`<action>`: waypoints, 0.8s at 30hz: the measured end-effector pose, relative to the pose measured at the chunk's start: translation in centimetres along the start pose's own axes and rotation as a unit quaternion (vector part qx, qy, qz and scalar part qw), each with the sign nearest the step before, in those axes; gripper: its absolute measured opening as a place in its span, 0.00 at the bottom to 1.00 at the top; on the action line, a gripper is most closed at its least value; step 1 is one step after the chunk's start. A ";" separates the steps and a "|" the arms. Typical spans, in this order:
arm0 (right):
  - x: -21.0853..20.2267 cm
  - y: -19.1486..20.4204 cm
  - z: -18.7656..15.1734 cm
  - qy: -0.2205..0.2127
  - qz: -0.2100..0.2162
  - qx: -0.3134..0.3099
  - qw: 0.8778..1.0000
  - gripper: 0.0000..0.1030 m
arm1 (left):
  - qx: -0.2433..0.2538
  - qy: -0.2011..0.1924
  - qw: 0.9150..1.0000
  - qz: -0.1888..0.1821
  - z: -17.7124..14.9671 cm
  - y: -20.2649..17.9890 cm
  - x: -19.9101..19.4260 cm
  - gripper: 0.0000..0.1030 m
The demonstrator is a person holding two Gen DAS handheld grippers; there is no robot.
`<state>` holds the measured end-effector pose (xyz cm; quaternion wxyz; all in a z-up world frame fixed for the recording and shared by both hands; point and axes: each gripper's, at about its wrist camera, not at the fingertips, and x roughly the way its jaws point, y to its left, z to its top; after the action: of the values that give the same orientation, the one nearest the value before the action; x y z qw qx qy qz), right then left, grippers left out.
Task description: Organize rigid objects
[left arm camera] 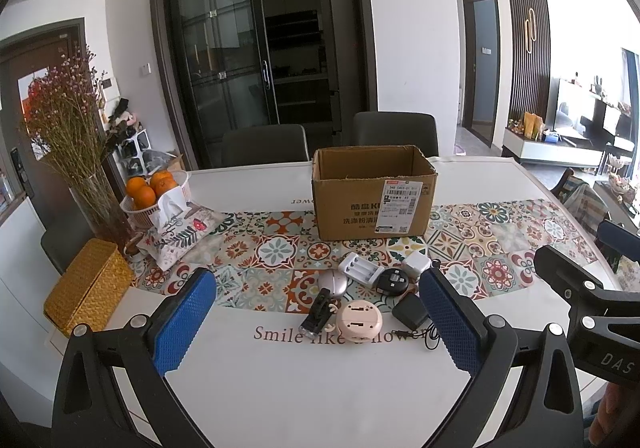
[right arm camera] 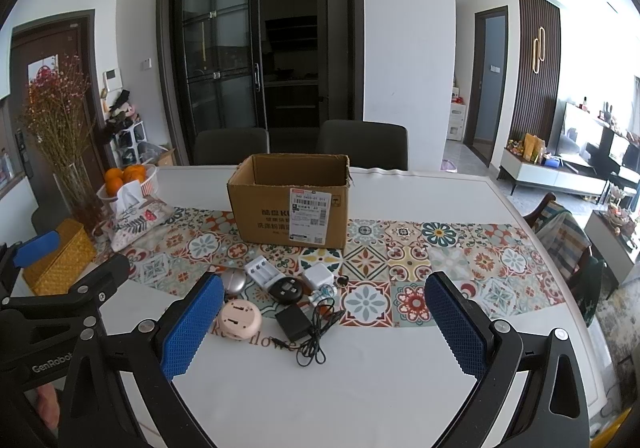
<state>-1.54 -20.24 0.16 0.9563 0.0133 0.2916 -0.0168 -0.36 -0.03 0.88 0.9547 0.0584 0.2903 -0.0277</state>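
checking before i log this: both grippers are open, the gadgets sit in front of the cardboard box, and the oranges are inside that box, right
Not the oranges: the left wrist view shows them in the white basket beside the flower vase. The rest holds.

Two hand-held black grippers with blue textured finger pads.

The left gripper (left arm camera: pixel 318 322) has two black, arched plastic fingers, each faced on its inner side with a blue pad (left arm camera: pixel 185 322) of fine diamond-grid texture; round silver screw heads sit at the joints of each finger. The right gripper (right arm camera: pixel 324 322) is built alike: black frame, blue gridded pads (right arm camera: pixel 456 326), silver screws at the finger joints. In the left wrist view the right gripper's black body shows at the right edge with white letters "DAS" and several silver bolts. In the right wrist view the left gripper's body shows at the left edge, marked "GenRobot" in white.
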 end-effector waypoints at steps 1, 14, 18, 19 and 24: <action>0.0 0.0 0.0 0.000 0.000 0.000 1.000 0.98 | 0.000 0.000 1.000 0.000 0.0 0.0 0.0 1.00; 0.0 0.0 -0.1 0.001 0.000 0.001 1.000 0.98 | 0.000 0.001 1.000 -0.001 -0.1 0.1 0.0 1.00; 0.0 0.1 0.0 0.001 0.001 0.000 1.000 0.98 | 0.000 0.000 1.000 -0.001 -0.1 0.1 0.0 1.00; 0.0 0.1 0.1 0.002 0.002 -0.001 1.000 0.98 | -0.001 0.001 1.000 -0.001 -0.1 0.1 0.0 1.00; 0.5 0.2 0.1 0.009 0.005 0.000 1.000 0.98 | -0.002 0.012 1.000 -0.006 0.0 -0.1 0.5 1.00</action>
<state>-1.07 -20.10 -0.04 0.9536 0.0151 0.3006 -0.0123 0.00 -0.13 0.56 0.9510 0.0554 0.3024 -0.0323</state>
